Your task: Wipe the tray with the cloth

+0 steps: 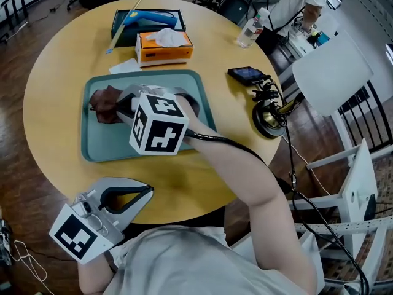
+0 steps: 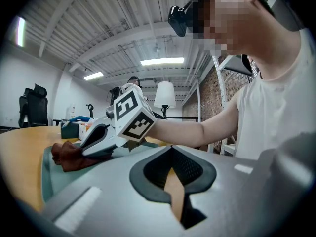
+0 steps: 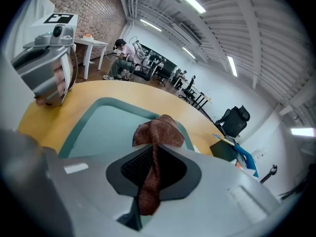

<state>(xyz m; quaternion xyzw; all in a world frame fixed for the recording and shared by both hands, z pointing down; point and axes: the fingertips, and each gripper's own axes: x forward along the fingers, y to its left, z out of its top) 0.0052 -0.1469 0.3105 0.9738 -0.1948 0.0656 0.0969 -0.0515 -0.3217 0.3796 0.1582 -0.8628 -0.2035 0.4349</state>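
A teal tray (image 1: 110,145) lies on the round wooden table. A brown cloth (image 1: 105,103) is bunched on the tray's far left part. My right gripper (image 1: 123,107) reaches over the tray from the right and is shut on the cloth. In the right gripper view the cloth (image 3: 158,132) runs through the jaws of my right gripper (image 3: 154,149) and rests on the tray (image 3: 103,130). My left gripper (image 1: 146,191) hovers at the near table edge, shut with nothing in it. The left gripper view shows my left gripper (image 2: 173,181), the right gripper (image 2: 96,141) and the cloth (image 2: 69,156).
Behind the tray stand an orange tissue box (image 1: 164,46) and a dark box (image 1: 147,22). A water bottle (image 1: 252,29), a phone (image 1: 247,74) and a cabled device (image 1: 270,117) sit on the table's right side. White chairs (image 1: 334,72) stand to the right.
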